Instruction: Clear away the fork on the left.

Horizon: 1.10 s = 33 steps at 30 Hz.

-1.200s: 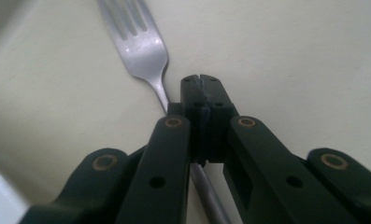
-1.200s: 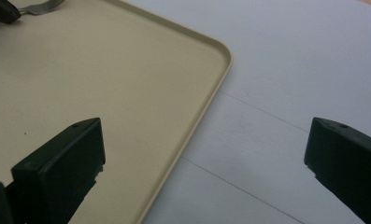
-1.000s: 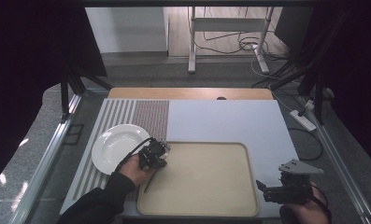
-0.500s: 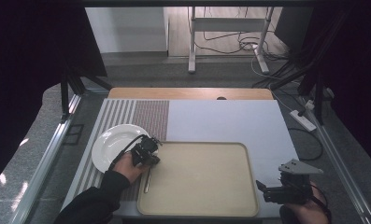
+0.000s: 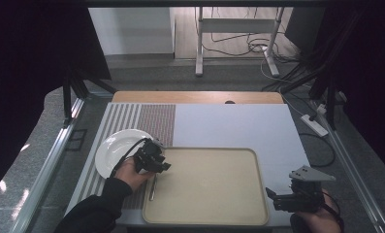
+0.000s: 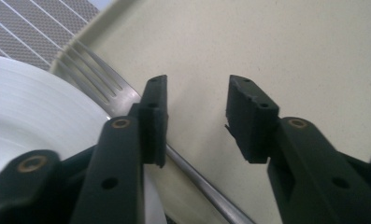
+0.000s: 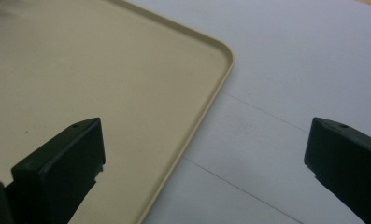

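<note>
Over the tray's [image 5: 258,194] left edge, left claw [image 6: 195,114] just released the fork [image 6: 94,77] (right claw [image 7: 206,158] gaping).

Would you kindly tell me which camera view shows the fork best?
The left gripper view: the fork lies close, tines and handle sharp, on the tray's edge. In the high view the fork is a thin sliver.

Shiny metal fork [image 6: 96,84] — matt, perhaps plastic, tray [image 6: 286,51]
</note>
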Each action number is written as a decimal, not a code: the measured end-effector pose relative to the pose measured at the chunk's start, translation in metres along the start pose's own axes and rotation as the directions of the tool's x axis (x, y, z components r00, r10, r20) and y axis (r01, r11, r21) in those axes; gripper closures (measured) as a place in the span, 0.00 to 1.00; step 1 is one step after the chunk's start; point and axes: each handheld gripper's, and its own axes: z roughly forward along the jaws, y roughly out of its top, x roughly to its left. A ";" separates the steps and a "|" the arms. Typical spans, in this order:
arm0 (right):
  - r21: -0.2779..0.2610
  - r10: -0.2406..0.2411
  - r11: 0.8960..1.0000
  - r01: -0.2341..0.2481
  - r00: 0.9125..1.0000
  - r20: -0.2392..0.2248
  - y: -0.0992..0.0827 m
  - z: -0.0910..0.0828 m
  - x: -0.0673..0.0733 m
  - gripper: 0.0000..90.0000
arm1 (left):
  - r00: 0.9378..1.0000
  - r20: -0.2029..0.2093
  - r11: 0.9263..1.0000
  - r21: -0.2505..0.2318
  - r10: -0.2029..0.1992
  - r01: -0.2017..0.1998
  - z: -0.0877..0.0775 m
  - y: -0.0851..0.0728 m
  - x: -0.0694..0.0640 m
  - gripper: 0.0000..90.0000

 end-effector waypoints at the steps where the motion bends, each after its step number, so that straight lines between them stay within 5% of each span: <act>1: 0.000 0.000 1.000 0.000 1.000 0.000 0.000 0.000 0.000 0.00 | 1.000 -0.002 1.000 -0.006 0.005 -0.005 -0.001 0.000 0.000 0.62; 18: -0.001 -0.006 1.000 0.006 1.000 -0.003 0.000 0.000 0.000 0.00 | 0.998 0.027 0.993 -0.107 -0.055 0.058 -0.018 -0.012 0.006 0.20; 27: 0.000 -0.008 1.000 0.008 1.000 -0.002 0.000 0.000 0.001 0.00 | 0.997 0.046 0.990 -0.123 -0.069 0.075 -0.024 -0.017 0.007 0.14; 33: -0.002 -0.005 1.000 0.005 1.000 -0.001 0.000 0.000 0.001 0.00 | 0.996 0.014 0.988 -0.130 -0.085 0.086 -0.027 -0.022 0.008 0.05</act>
